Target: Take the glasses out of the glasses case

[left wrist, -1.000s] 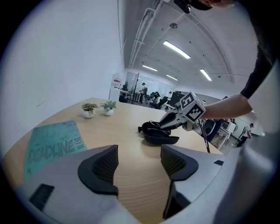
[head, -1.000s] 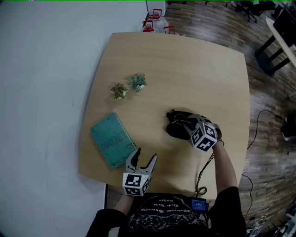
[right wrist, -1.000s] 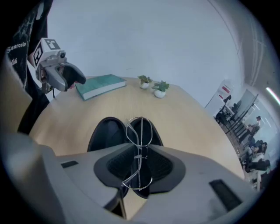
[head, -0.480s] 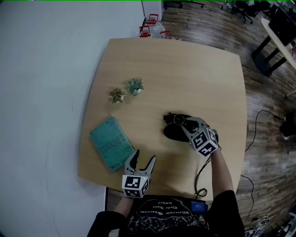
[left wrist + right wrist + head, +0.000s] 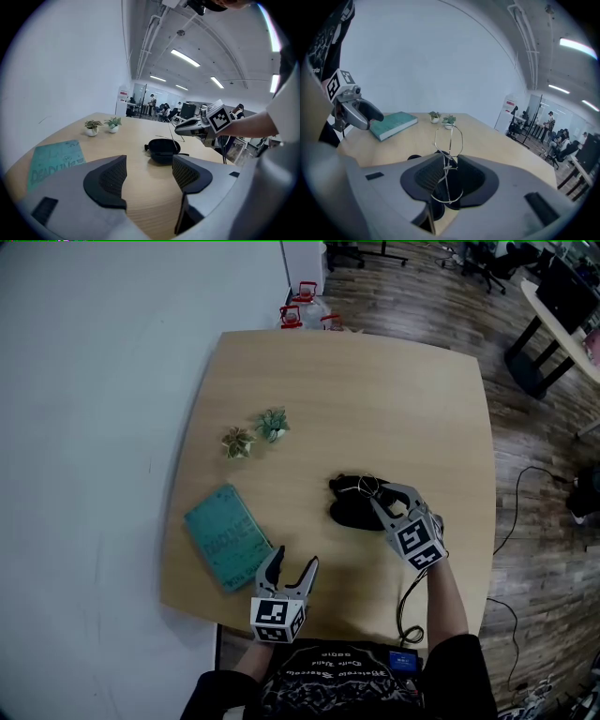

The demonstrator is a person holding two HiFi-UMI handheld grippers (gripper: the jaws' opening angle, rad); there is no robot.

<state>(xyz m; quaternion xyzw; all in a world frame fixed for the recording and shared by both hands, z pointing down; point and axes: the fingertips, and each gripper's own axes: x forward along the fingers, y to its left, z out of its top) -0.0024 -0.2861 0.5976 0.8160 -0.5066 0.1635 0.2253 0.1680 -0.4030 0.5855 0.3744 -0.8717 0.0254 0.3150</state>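
The right gripper (image 5: 375, 493) is out over the middle of the table (image 5: 375, 381), the forearm reaching from the near edge, its nose tipped down above the black glasses case (image 5: 349, 512). In the left gripper view it hangs above the case, its marker cube (image 5: 220, 118) facing the camera.

The left gripper (image 5: 292, 564) sits low by the near edge, pointing up the table, beside the teal book (image 5: 225, 538). Big pale letters run across the book's cover in the left gripper view, too warped to read for sure. The print on the person's shirt is too small to make out.

Now the fingers. The right gripper's jaws are pinched on the thin wire-frame glasses (image 5: 449, 140) at the bridge: one lens ring stands above the pads, the other hangs below. The glasses are up in that grip, over the open case lying on the table; a thin temple arm reaches down toward the case, contact unclear. The left jaws are spread wide with nothing between them, the bare tabletop showing through the gap.
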